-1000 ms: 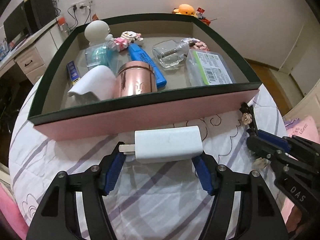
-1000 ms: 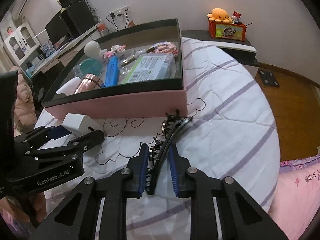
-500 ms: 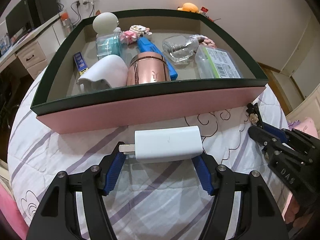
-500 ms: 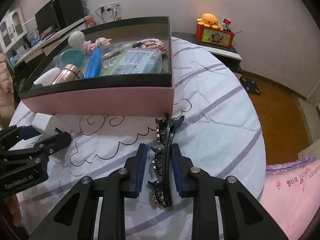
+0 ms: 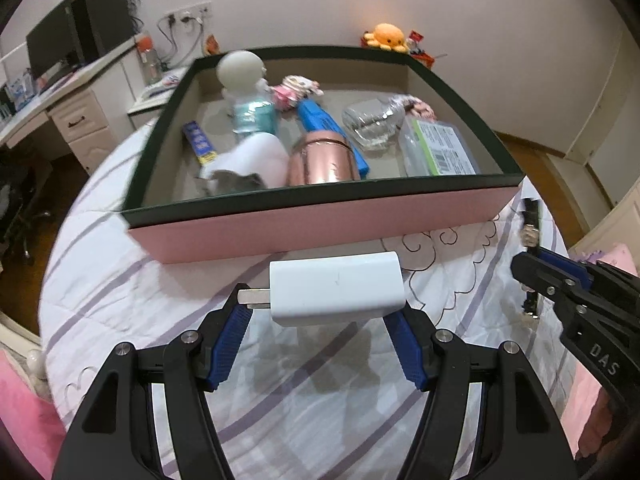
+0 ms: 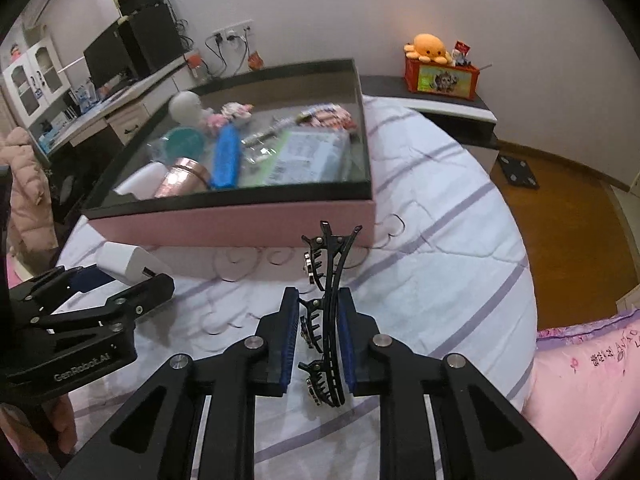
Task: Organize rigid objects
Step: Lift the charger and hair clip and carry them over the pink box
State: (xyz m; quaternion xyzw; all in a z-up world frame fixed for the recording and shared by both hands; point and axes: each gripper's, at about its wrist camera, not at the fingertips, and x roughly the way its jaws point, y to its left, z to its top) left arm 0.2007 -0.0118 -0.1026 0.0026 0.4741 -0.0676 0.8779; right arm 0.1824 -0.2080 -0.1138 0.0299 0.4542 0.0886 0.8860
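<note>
In the left wrist view a white charger plug (image 5: 336,292) hangs above the quilt, and my left gripper (image 5: 318,312) is shut on its two ends, prongs to the left. Just beyond it stands the pink box with a dark green rim (image 5: 320,226). In the right wrist view my right gripper (image 6: 318,294) is shut on a black toothed hair clip (image 6: 330,280), whose tip points up in front of the box wall (image 6: 240,228). The left gripper (image 6: 120,296) with the charger (image 6: 124,262) shows at the left there. The right gripper (image 5: 556,280) shows at the right edge of the left wrist view.
The box holds a rose-gold can (image 5: 324,160), a blue bar (image 5: 324,124), a white round-headed figure (image 5: 242,70), a clear bottle (image 5: 372,122) and a plastic packet (image 5: 440,148). A desk (image 6: 120,116) stands far left. A dark side table (image 6: 432,96) and wooden floor (image 6: 568,208) lie right.
Both grippers have risen a little with their loads and shifted relative to the box. The hair clip's tip now stands up against the box wall. Neither grip has changed.
</note>
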